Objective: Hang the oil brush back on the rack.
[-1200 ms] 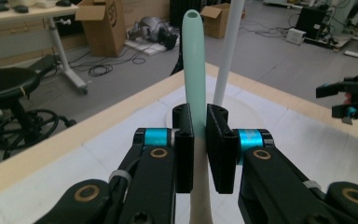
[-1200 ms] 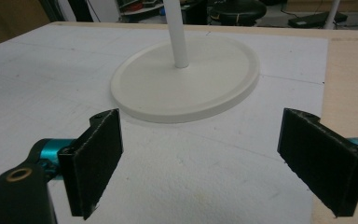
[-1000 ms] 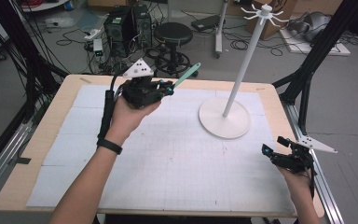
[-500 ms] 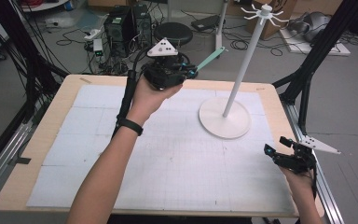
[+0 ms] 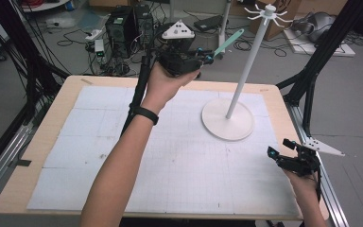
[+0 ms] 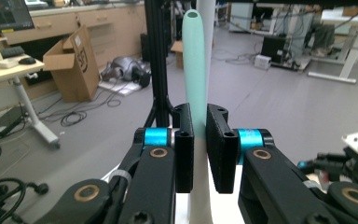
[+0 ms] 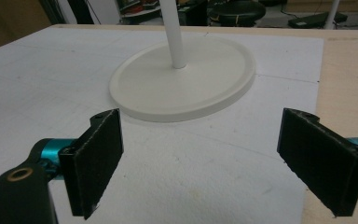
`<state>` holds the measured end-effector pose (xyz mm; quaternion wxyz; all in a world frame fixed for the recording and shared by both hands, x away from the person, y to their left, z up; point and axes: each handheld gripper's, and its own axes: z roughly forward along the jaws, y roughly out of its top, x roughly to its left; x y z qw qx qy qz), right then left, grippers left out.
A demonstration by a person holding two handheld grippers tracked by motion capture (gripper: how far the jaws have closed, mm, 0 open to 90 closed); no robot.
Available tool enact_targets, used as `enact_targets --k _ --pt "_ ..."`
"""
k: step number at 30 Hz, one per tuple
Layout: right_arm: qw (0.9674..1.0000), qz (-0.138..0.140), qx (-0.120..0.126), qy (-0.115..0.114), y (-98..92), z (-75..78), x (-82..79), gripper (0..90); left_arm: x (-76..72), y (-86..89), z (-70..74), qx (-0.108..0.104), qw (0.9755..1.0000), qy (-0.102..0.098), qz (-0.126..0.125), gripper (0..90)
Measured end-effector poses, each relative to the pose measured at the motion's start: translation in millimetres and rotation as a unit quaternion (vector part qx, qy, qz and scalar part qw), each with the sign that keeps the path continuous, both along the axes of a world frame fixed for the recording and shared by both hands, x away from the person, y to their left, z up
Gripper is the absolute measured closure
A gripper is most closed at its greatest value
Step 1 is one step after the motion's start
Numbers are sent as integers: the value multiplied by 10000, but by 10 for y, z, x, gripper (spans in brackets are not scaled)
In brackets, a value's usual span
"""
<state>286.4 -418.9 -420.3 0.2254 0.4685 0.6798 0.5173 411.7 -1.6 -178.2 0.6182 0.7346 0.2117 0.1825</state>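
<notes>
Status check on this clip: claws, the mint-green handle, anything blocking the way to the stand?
Left claw shut on mint-green handle, held high near white stand. Right claw open, empty, low by the stand's base. Nothing in the way.

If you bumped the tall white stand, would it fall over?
Probably not easily: the stand has a wide flat base on the mat. Its thin pole rises high, so a bump near the top might rock it.

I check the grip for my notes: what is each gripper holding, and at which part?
Left gripper clamps a mint-green handle at its lower part. Right gripper holds nothing.
</notes>
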Motion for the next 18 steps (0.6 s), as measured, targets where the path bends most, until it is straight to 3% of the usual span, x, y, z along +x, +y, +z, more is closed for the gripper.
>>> enact_targets --k 8,18 --pt "10000 -9 24 -9 -17 -2 -5 131 46 51 55 -387 9992 7 -73 820" --pt "10000 -8 9 6 -26 -4 -12 134 43 33 128 -425 9989 -62 -179 820"
